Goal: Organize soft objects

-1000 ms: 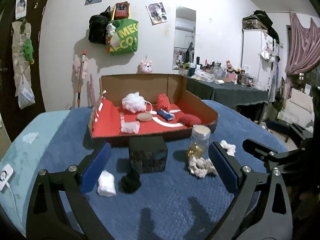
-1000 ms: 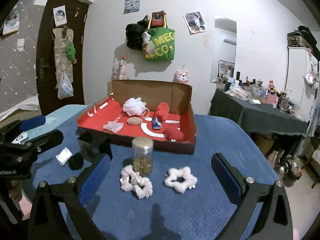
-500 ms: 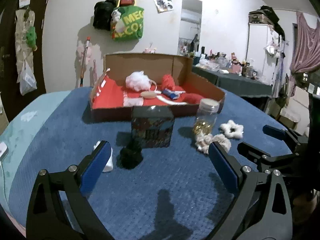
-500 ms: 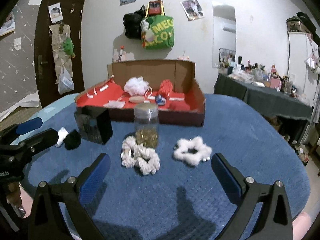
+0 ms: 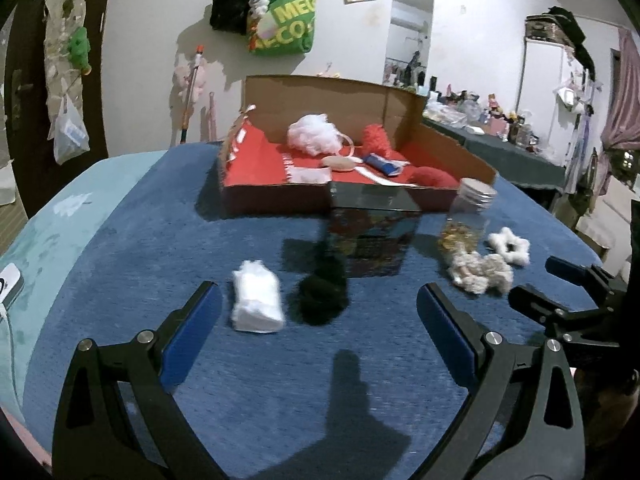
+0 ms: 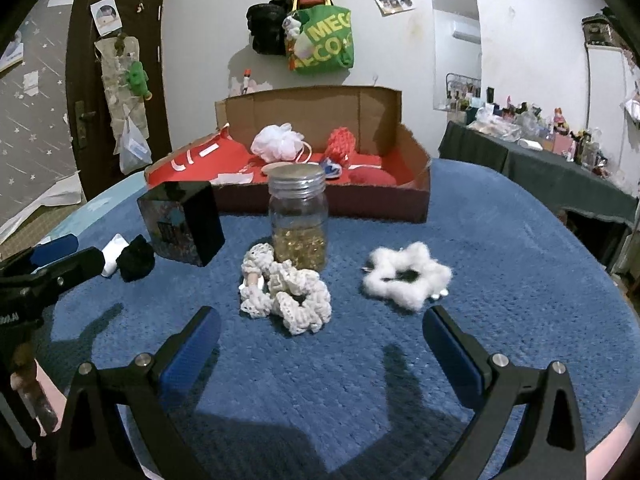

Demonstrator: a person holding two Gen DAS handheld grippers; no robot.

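Observation:
On the blue table lie a white soft wad, a black pompom, a cream crocheted scrunchie and a white fluffy star scrunchie. My left gripper is open and empty, low over the table just in front of the wad and pompom. My right gripper is open and empty, just in front of the two scrunchies. The cardboard box with a red lining stands behind and holds a white mesh puff, red soft items and small pieces.
A dark printed box and a glass jar with golden contents stand between the soft things and the cardboard box. A light-blue cloth covers the left table edge. A cluttered side table stands at the right.
Both grippers have come down lower and closer to the table, so the soft items now lie just beyond the fingertips. Both stay open. Nothing on the table has moved.

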